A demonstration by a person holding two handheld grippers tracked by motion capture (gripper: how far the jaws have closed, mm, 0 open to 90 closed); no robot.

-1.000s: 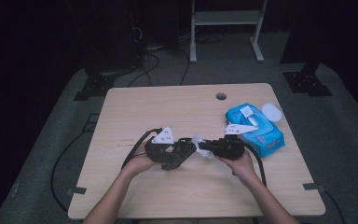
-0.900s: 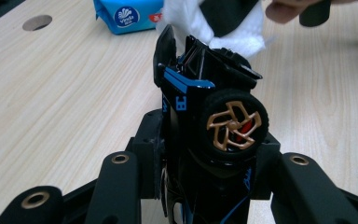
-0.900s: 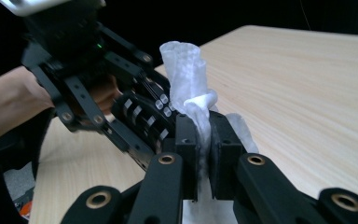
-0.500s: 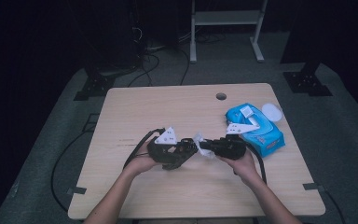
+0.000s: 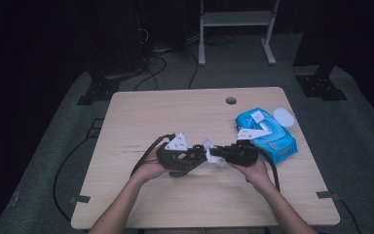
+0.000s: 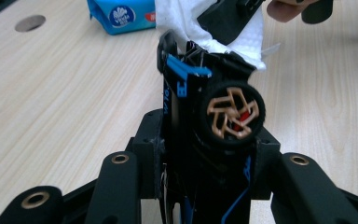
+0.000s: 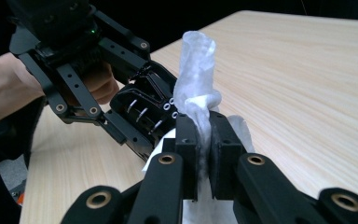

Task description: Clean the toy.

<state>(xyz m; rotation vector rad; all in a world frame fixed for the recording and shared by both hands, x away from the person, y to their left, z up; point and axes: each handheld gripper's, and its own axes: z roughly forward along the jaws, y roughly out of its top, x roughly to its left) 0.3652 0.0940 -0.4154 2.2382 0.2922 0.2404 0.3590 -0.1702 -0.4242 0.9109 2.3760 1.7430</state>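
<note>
High view: both grippers met at centre frame, low on the wooden table (image 5: 141,112). Left gripper (image 5: 195,157) held from the lower left, right gripper (image 5: 220,155) from the lower right, tips facing each other and nearly touching. White wipe (image 5: 212,152) bunched between the two tips. Small black toy car (image 5: 191,156) seen as a dark mass in the left jaws, hard to separate from the gripper body here. Blue wipes pack (image 5: 269,134) at right of centre, just beyond the right gripper; small white lid (image 5: 284,116) beside its upper right corner.

Left gripper view: toy car (image 6: 214,116) standing on end between the two black jaws at centre frame, clamped by them on both sides (one bronze-spoked wheel turned to the camera, blue trim at its upper end). Wipe (image 6: 186,21) pressed on the car's far end at top centre, with the right gripper (image 6: 228,18) on it. Wipes pack (image 6: 121,14) at upper left.

Right gripper view: jaws closed tight on the wipe (image 7: 198,93), pinched between the pads at lower centre, its free end rising twisted above them. Left gripper (image 7: 121,107) at upper left, its load touching the wipe's left side.
</note>
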